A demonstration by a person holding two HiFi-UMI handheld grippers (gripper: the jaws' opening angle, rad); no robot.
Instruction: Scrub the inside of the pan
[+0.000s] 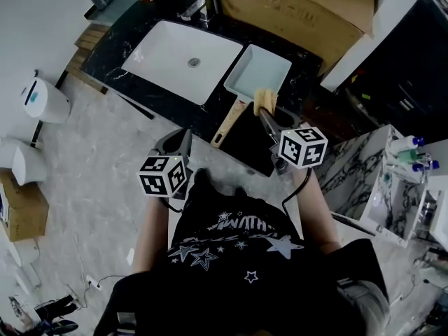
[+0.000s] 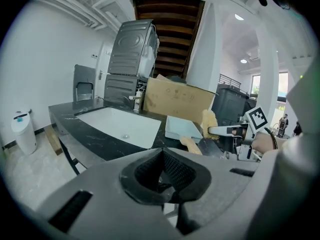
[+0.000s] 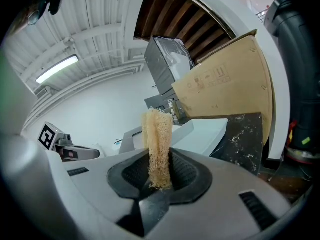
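Note:
A square pale pan (image 1: 260, 71) with a wooden handle (image 1: 229, 122) rests on the black counter (image 1: 119, 70), right of the white sink (image 1: 183, 58). My right gripper (image 1: 267, 115) hovers at the pan's near edge, shut on a tan loofah scrubber (image 1: 264, 100). In the right gripper view the loofah (image 3: 158, 144) stands up between the jaws of that gripper (image 3: 159, 171), with the pan (image 3: 200, 134) beyond. My left gripper (image 1: 182, 138) hangs in front of the counter, off the pan, its jaws together with nothing in them (image 2: 162, 176). In the left gripper view the pan (image 2: 182, 128) and loofah (image 2: 209, 120) lie to the right.
A large cardboard box (image 1: 294, 9) stands behind the pan, and a tap (image 1: 196, 7) behind the sink. A white bin (image 1: 43, 100) sits on the floor at left. A marble unit with bottles (image 1: 392, 180) stands at right.

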